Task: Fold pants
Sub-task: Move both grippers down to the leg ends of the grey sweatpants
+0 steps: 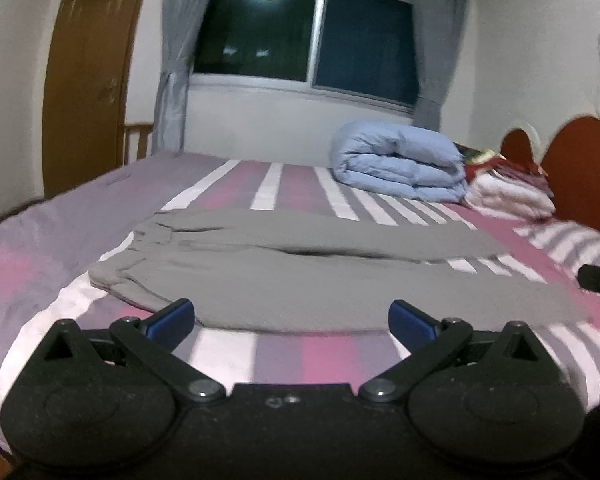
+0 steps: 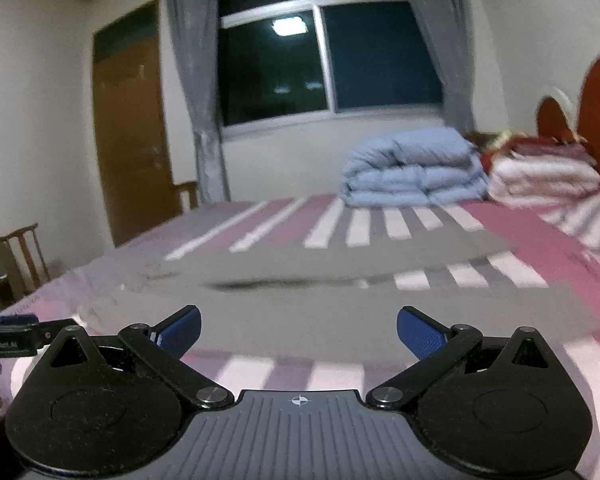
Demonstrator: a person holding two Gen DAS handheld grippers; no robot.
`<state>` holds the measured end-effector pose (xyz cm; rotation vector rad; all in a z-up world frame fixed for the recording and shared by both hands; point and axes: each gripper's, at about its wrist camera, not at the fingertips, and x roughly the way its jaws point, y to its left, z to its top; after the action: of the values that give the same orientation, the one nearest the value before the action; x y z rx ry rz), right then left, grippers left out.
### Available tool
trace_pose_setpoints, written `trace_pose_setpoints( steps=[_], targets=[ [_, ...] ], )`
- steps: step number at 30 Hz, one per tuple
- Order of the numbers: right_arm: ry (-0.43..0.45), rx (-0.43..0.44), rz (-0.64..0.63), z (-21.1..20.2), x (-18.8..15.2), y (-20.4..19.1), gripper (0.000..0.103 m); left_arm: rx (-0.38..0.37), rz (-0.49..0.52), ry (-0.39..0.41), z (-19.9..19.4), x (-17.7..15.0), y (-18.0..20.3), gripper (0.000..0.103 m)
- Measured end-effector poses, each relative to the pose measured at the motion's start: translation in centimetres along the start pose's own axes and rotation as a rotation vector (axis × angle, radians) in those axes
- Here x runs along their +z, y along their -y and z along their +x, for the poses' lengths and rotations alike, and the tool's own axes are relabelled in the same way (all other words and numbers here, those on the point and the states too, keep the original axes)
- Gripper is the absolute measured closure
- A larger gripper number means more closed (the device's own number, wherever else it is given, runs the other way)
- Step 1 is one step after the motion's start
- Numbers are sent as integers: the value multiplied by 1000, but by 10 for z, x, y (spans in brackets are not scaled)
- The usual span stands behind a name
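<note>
**Grey pants spread flat on a striped bed, both claws wide open**

The bed fills the lower half of both views, its soft sheet banded in pink, lilac and white stripes. Behind it, in the upper centre, a dark window with a white frame sits between grey curtains, and a brown wooden door stands at the upper left. A rounded reddish headboard rises at the right edge.

The pants lie across the middle of the frame, smooth matte grey cloth, the two legs side by side and running toward the right, the gathered waist at the left. A puffy pale-blue quilt is folded in a thick roll at centre right, with a stack of white and red bedding just beside it.

The left gripper stands wide open at the near edge of the pants, holding nothing; its blue fingertips are ribbed pads on black jointed arms. The right gripper is likewise spread wide and empty, low over the near leg.
</note>
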<state>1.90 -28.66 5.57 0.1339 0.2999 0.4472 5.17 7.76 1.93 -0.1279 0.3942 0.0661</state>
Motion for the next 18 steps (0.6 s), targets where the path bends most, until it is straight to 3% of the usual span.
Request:
trace_pose_setpoints(
  steps=[4,7,14,16,18],
  targets=[
    [9,69,-40,39,38,-4,0,16,23,-70,32,30,-35,6],
    [18,95,-33,73,61,-6,0,44,3,-62,43,46,-59,6],
    [-4,158,-116,156,90,-18,0,-25,-112,-112,87,82,-126,6],
    [-29,169,-119,181,95,-18,0,43,-62,-88,102,94,-135,6],
    [-61,183,-119,211,102,-17,0,54,-35,-103,126,108,-147,6]
  ],
)
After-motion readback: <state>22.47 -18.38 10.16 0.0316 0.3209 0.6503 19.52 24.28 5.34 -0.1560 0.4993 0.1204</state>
